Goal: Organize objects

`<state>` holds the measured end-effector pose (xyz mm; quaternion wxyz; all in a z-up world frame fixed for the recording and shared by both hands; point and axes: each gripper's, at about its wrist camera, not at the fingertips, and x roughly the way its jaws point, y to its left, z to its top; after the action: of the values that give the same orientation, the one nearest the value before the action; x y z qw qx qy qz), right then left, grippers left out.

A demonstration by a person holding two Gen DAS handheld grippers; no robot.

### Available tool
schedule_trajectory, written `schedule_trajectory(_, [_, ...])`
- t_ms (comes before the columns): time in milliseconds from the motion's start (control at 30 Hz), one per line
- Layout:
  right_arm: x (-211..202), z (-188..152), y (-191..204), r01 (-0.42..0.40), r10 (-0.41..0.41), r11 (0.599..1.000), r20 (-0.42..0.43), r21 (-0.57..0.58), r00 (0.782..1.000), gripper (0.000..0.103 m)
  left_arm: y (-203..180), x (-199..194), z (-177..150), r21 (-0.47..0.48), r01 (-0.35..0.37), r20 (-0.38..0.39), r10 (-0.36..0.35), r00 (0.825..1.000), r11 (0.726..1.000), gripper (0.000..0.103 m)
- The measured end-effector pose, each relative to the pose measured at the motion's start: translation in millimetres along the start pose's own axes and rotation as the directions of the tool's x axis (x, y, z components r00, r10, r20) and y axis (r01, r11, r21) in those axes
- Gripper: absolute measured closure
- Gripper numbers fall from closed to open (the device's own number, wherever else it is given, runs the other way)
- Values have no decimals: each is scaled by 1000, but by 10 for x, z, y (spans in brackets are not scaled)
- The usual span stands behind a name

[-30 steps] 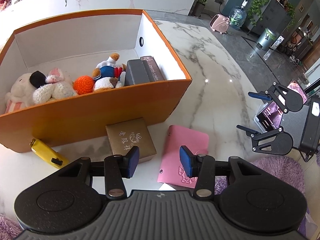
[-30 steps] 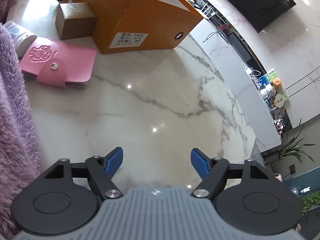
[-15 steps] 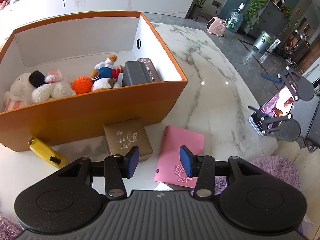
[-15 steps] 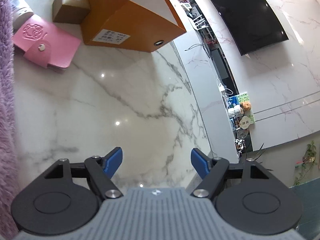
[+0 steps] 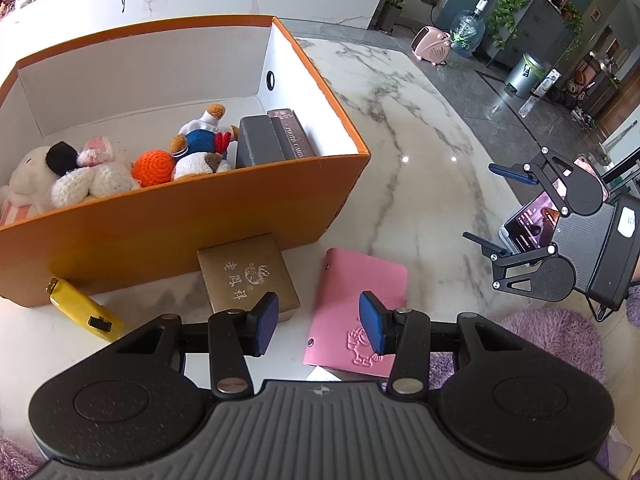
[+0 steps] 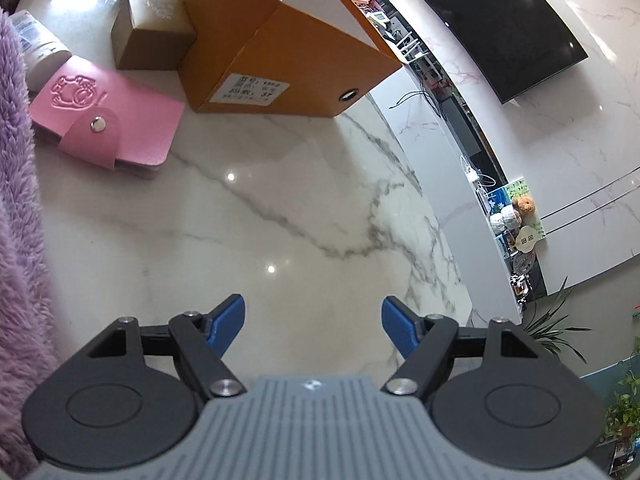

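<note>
An open orange box (image 5: 180, 216) on the marble table holds plush toys (image 5: 80, 176) and two dark boxes (image 5: 272, 140). In front of it lie a brown gift box (image 5: 248, 276), a pink card wallet (image 5: 360, 308) and a yellow object (image 5: 84, 312). My left gripper (image 5: 318, 326) is open and empty, hovering above the gap between gift box and wallet. My right gripper (image 6: 314, 324) is open and empty over bare marble; it also shows in the left wrist view (image 5: 496, 208) at the table's right edge. The right wrist view shows the wallet (image 6: 108, 116), gift box (image 6: 152, 36) and orange box (image 6: 280, 64).
A purple fluffy cloth (image 5: 560, 336) lies at the near right and also shows in the right wrist view (image 6: 20, 240). A white cylindrical container (image 6: 36, 48) sits beside the wallet. A phone (image 5: 532, 224) stands by the right gripper. The table edge (image 5: 460, 92) curves at the right.
The right gripper swung away toward the table edge half a second ago and is back pointing lower at the table. The left gripper barely moved. Both stayed open.
</note>
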<state>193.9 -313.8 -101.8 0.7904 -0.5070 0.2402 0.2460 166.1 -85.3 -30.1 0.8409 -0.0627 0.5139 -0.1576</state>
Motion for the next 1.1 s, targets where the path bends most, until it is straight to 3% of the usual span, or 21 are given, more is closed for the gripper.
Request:
schedule_trajectory(133, [-30,-48,11,27,-28,999,-26,-46,999,27,3,10,10,-6,7,0,-7,1000,1000,51])
schedule_trajectory(233, [-116,-88,-14,117,-121,987,-30,-112,992,27,-18,14,7,-1,21,1,-21,1000,1000,51])
schedule_trajectory(400, [-274,-111,-220,191,-192,978,-12,-85,981,27,-27,21,-6,-2,26,-2,-26,1000,1000,51])
schedule_trajectory(600, [-157,-117,-370,188,-189,981,-30,-47,981,26,-2,-6,-6,-5,18,5,-18,1000,1000,51])
schedule_trajectory(1100, [-41,-127,-606,197,-199,978,25,69,980,27,52,15,13,-13,9,0,-9,1000,1000,51])
